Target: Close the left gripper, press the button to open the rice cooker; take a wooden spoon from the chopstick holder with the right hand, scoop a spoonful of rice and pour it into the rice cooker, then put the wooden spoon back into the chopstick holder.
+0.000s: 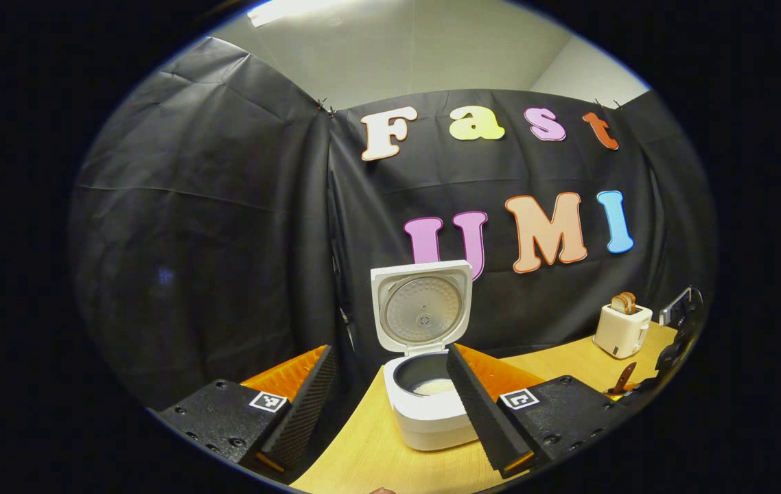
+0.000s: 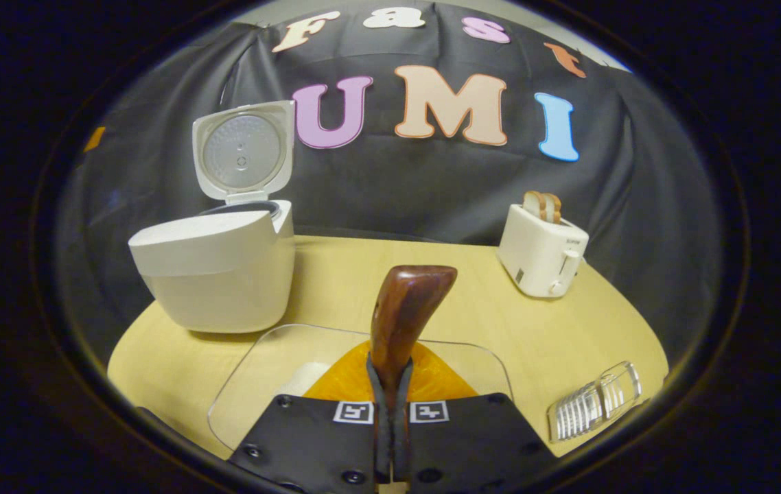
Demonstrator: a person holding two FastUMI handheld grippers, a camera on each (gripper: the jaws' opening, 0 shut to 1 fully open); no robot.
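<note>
Black cloth backs the desk (image 2: 335,274), where the rice cooker (image 2: 219,267) sits left of frame, lid up to take rice, while my right fingers (image 2: 391,384) pinch the wooden spoon (image 2: 404,309) over a clear tray (image 2: 260,363) and my left fingers (image 1: 390,405) hang spread.

Rice cooker (image 2: 215,271): smooth white plastic, slight sheen; inner lid plate (image 1: 423,309) dull, dimpled metal. Wooden spoon (image 2: 404,319): dark polished wood, glossy. Table (image 2: 473,322): pale wood-look top, smooth, matt. Tray (image 2: 274,357): clear glossy plastic. Toaster (image 2: 543,250): smooth cream plastic. Left gripper's fingers (image 1: 480,405): ribbed, matt.
</note>
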